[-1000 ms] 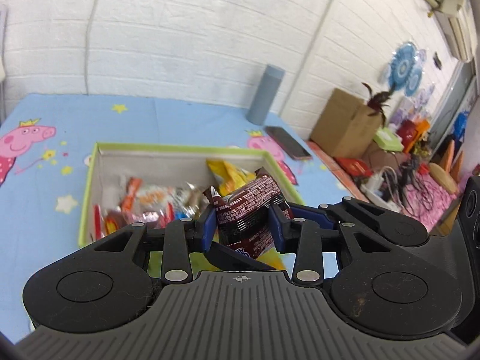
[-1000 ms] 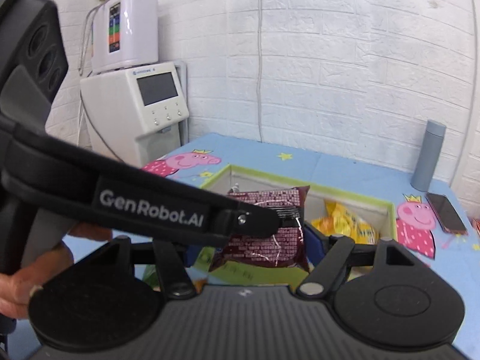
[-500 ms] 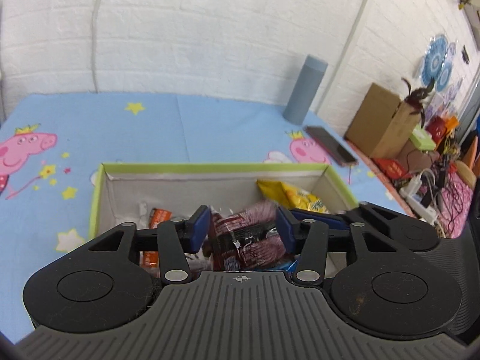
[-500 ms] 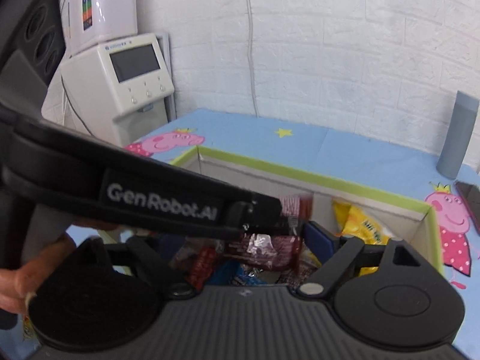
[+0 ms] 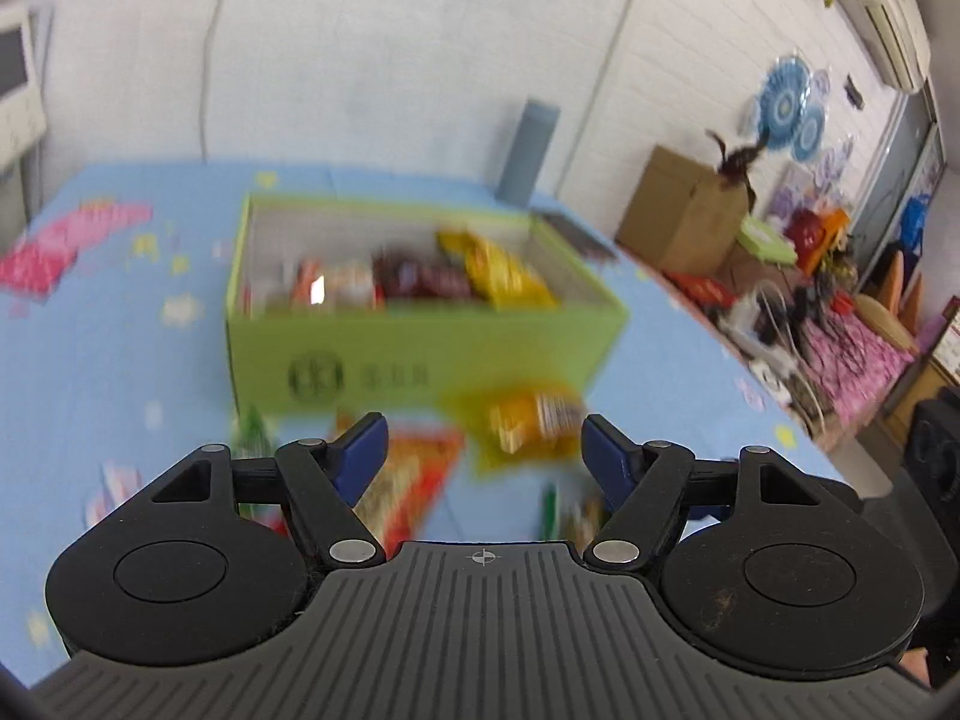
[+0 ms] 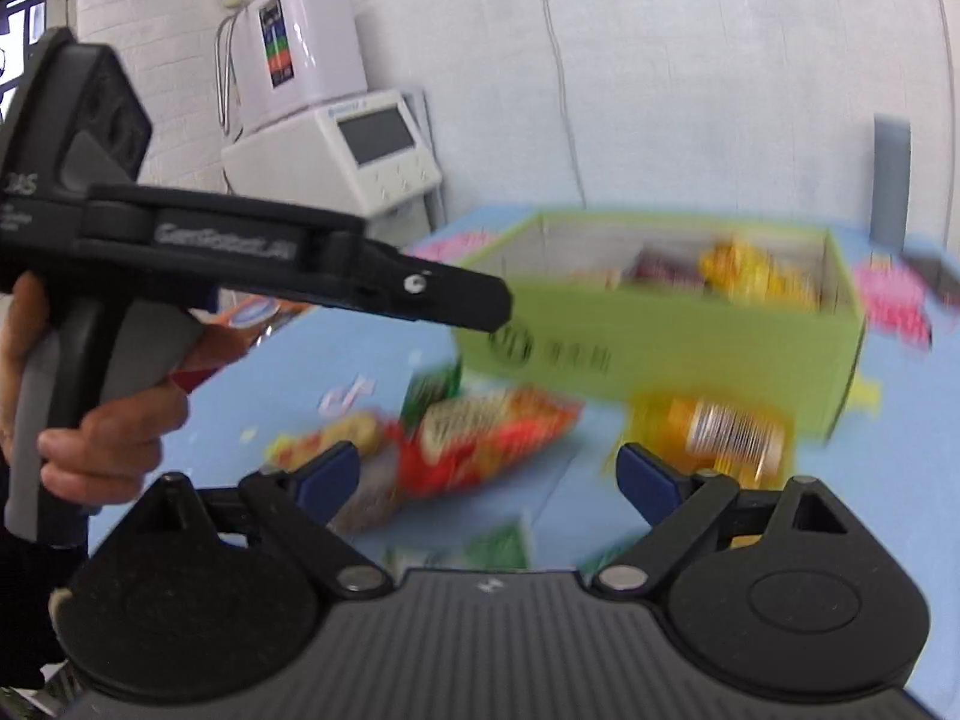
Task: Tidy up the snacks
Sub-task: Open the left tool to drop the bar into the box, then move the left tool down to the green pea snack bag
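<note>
Hovering short of the green box (image 5: 420, 354), both tongs are empty: left tongs (image 5: 483, 459) and right tongs (image 6: 489, 480) have just been opening, nothing between the jaws. Loose snack packets lie on the table (image 5: 108, 360) in front of the box: a yellow packet (image 5: 534, 420) touching its front wall, a red packet (image 6: 486, 438) beside that. Judged light, crinkly, slippery, crushable; pinch a flat sealed edge, gently.
</note>
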Action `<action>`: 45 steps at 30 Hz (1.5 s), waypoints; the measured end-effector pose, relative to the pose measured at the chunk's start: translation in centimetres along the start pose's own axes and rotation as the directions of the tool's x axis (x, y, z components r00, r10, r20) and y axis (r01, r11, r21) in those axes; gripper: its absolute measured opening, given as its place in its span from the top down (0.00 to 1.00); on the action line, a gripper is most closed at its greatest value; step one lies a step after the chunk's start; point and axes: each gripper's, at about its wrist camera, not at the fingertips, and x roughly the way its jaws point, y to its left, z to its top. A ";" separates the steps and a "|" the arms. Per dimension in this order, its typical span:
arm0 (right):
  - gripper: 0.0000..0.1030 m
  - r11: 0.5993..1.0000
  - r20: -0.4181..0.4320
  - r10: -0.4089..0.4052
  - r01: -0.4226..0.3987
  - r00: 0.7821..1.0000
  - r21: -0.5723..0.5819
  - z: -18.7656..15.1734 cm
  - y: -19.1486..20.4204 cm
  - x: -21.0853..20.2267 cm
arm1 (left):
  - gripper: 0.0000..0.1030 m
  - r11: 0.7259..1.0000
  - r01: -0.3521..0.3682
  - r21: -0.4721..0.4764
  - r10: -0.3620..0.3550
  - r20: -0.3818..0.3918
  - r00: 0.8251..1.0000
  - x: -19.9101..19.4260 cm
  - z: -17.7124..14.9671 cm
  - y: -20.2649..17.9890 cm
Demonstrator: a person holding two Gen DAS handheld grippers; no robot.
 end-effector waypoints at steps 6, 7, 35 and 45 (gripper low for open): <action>0.11 0.996 -0.050 0.015 -0.010 0.999 0.091 -4.8 2.0 -0.9 | 0.54 0.998 0.027 -0.062 -0.035 -0.142 0.989 1.6 -4.7 -0.2; 0.11 0.996 -0.055 0.015 -0.010 0.998 0.084 -5.0 2.4 -0.8 | 0.57 0.998 0.028 -0.055 -0.036 -0.152 0.988 2.0 -4.6 -0.3; 0.10 0.993 -0.051 -0.005 0.011 0.999 0.114 -8.0 2.4 -5.6 | 0.66 0.997 0.073 -0.003 -0.073 -0.156 0.985 1.0 -3.1 -1.6; 0.10 0.993 -0.116 0.011 0.002 0.993 0.115 -7.0 2.4 -1.4 | 0.91 0.996 0.088 -0.022 -0.090 -0.292 0.952 6.8 -3.8 -1.0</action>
